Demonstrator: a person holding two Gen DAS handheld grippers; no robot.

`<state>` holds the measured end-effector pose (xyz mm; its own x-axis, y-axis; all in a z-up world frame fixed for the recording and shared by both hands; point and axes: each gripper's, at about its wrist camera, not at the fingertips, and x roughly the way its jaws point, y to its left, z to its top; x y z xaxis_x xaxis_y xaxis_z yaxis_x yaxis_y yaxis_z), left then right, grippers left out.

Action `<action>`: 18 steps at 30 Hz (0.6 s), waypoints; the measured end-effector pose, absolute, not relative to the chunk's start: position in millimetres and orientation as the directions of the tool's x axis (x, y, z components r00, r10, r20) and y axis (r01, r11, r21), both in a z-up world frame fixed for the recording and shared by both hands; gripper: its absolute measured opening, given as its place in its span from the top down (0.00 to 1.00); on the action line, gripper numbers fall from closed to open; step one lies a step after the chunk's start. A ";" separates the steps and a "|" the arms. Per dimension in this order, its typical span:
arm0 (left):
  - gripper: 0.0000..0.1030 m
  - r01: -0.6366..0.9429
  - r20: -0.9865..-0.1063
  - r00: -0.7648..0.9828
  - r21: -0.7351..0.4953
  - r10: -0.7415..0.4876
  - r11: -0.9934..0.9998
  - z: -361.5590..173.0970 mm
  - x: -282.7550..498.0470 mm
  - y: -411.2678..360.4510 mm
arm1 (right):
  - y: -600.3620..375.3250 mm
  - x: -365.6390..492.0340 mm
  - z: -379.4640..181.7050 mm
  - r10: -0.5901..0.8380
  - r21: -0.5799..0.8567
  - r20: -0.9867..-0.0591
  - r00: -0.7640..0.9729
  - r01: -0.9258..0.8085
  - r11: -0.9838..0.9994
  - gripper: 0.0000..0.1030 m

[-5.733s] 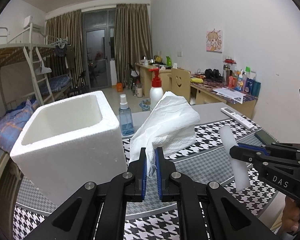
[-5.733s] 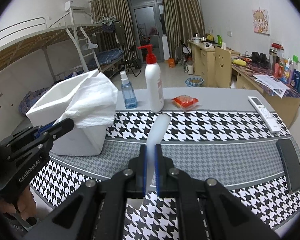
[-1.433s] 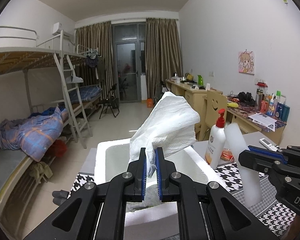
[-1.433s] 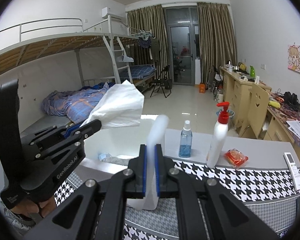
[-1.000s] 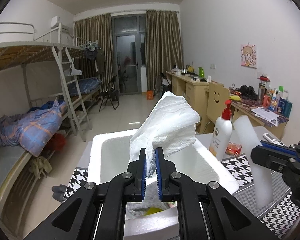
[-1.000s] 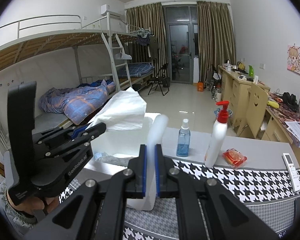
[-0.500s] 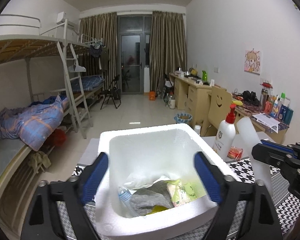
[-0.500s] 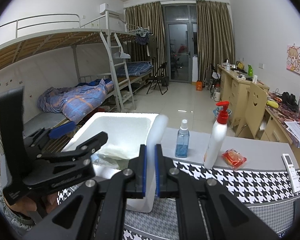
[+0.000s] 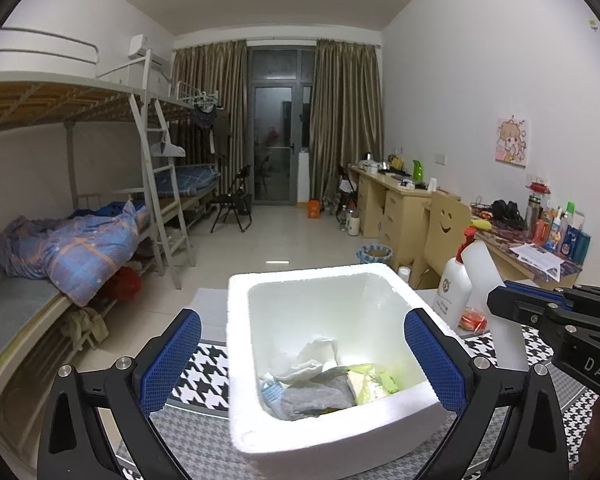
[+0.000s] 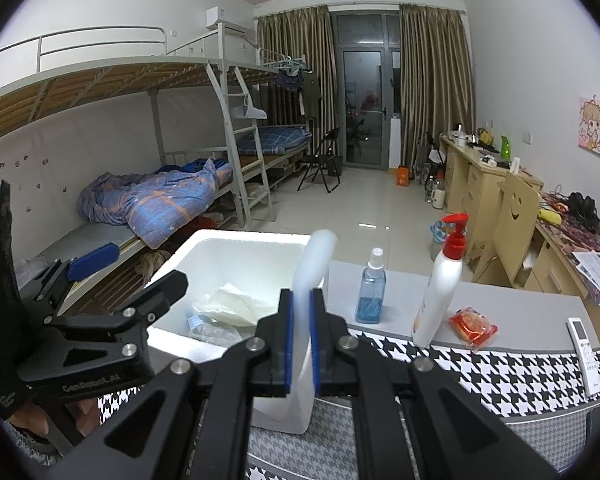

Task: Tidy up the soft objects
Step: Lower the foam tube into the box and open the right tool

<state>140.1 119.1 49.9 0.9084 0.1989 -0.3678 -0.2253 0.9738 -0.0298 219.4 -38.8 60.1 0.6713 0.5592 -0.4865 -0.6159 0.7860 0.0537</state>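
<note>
Tissue (image 9: pixel 314 358) gone from the left gripper (image 9: pixel 300 360) since a second ago – now lying crumpled and white inside the foam box (image 9: pixel 240 360), on top of a grey cloth (image 9: pixel 316 396) and a green packet (image 9: pixel 374 378). Left jaws opening, spread wide either side of the box, nothing between the blue pads (image 9: pixel 168 364). Right gripper (image 10: pixel 300 354) unchanged: clamped tight on a white foam strip (image 10: pixel 314 264), upright, translucent, rounded at the top, partly blocking the box's right wall. Beyond, on the houndstooth table (image 10: pixel 520 376): blue spray bottle (image 10: pixel 371 292), white pump bottle (image 10: pixel 440 288), red packet (image 10: pixel 472 326), remote (image 10: pixel 586 352) near the right edge. Farther off – bunk bed (image 10: pixel 148 200) with blue quilt, desks (image 10: pixel 472 172), curtains (image 10: pixel 432 84).
</note>
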 end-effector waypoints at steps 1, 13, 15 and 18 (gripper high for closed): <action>0.01 -0.229 -0.368 0.907 -0.029 0.202 0.973 49.9 139.4 121.1 | -38.8 219.3 60.0 0.559 0.053 -0.487 0.671 -0.616 0.786 0.91; 0.01 -0.281 -0.348 0.901 -0.013 0.259 0.960 50.4 123.7 131.2 | -26.1 224.9 58.6 0.561 0.052 -0.500 0.660 -0.624 0.780 0.91; 0.01 -0.289 -0.345 0.900 -0.013 0.266 0.957 50.5 120.6 133.7 | -21.7 225.4 58.8 0.563 0.048 -0.501 0.657 -0.629 0.776 0.91; 0.01 -0.294 -0.345 0.899 -0.015 0.271 0.956 49.6 117.4 135.8 | -16.1 225.4 58.9 0.569 0.047 -0.503 0.651 -0.637 0.770 0.91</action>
<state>117.4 135.8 49.6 0.8985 0.2709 -0.3454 -0.2940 0.9557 -0.0153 225.4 -16.1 58.9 0.6505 0.5692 -0.5028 -0.6368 0.7696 0.0472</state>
